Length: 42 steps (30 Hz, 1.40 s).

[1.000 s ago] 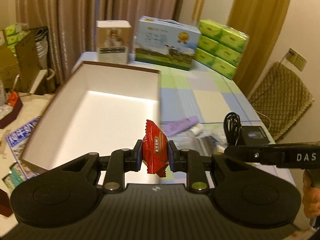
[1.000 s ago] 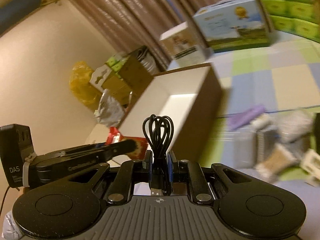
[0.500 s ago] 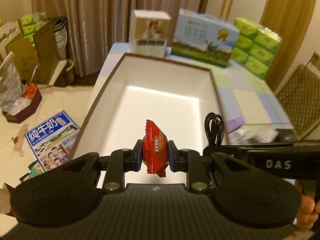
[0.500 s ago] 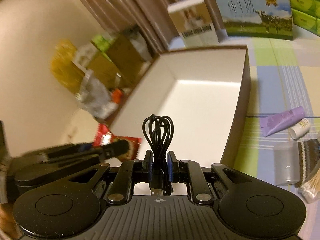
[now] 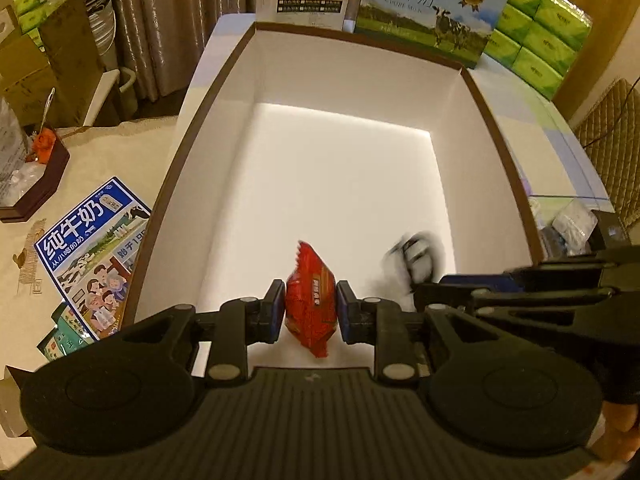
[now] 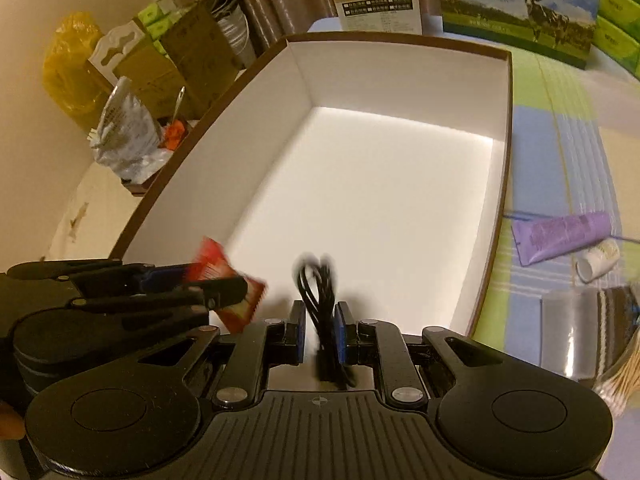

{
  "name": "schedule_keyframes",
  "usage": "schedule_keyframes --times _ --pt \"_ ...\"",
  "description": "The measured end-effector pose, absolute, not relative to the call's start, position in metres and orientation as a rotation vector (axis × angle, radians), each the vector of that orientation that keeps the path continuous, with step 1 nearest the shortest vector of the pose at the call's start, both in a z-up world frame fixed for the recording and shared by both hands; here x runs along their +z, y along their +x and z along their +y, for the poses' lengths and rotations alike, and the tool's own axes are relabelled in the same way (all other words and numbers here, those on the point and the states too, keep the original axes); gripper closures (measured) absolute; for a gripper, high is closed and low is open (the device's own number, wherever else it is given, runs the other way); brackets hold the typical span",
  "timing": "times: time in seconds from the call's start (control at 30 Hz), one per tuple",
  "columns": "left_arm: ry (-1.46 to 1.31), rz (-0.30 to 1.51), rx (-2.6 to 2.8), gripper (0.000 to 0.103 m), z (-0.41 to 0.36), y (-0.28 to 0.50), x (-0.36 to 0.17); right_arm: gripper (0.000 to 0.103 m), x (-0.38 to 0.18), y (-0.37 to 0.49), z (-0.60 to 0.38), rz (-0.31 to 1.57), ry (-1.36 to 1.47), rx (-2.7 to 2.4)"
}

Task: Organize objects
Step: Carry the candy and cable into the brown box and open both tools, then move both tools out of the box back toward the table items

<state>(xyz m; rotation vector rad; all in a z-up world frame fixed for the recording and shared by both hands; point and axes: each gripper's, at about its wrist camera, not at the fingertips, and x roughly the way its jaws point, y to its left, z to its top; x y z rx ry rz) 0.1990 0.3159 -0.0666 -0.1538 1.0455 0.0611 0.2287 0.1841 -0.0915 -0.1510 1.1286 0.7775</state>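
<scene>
Step in hand: deposit of two items into the large white-lined box (image 5: 360, 76) with the brown rim. Left gripper (image 5: 311, 312) hangs over the near end of the box interior, pointing steeply down; the red snack packet (image 5: 310, 300) sits between its blue pads, tilted with the top leaning left; the jaws have just been opening, yet the pads appear to touch both flanks of the packet, so I read it as grasped with a slackening hold. Right gripper (image 6: 320, 332) is just beside it on the right, also above the near part of the box floor, clenched on the coiled black cable (image 6: 320, 292), whose loops stand up from between the pads and are blurred. Box floor is bare. Outside the box, on the checked cloth to the right, lie a purple tube (image 6: 560, 236) and a small white bottle (image 6: 600, 258), presumably for later. Judgement on doing it well: both loads are already inside the rim line, so no further travel seems needed. Finish opening the left jaws fully so the packet falls flat and does not hang on one pad. Release the cable a little to the side of the packet, low, so the coil does not spring apart or catch on a finger. Draw both grippers straight up afterwards, clear of the near wall, and keep them from knocking each other since they are close
</scene>
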Motion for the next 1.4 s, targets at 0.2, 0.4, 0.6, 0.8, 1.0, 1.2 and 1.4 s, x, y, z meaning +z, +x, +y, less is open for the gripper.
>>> schedule_keyframes --times 0.2,0.4,0.6,0.8,1.0,1.2,1.4 --pt "-0.099 1.043 0.064 0.054 0.316 0.197 -0.063 0.073 -0.083 0.221 0.179 1.105 -0.164 0.794" --pt "-0.101 1.051 0.065 0.042 0.323 0.19 -0.056 0.051 -0.072 0.215 0.173 1.08 -0.148 0.824" --pt "-0.1 1.041 0.068 0.026 0.324 0.179 -0.044 0.031 -0.058 0.205 0.165 1.046 -0.122 0.866" --pt "-0.106 1.029 0.064 0.023 0.317 0.17 -0.034 0.023 -0.049 0.198 0.152 1.041 -0.094 0.865" --pt "-0.104 1.02 0.074 0.022 0.31 0.161 -0.026 0.019 -0.039 0.19 0.135 1.011 -0.074 0.878" --pt "-0.11 1.018 0.093 0.019 0.298 0.15 -0.019 0.018 -0.035 0.185 0.113 1.012 -0.064 0.877" --pt "-0.106 1.014 0.092 0.019 0.277 0.141 -0.013 0.018 -0.033 0.184 0.089 1.013 -0.042 0.879"
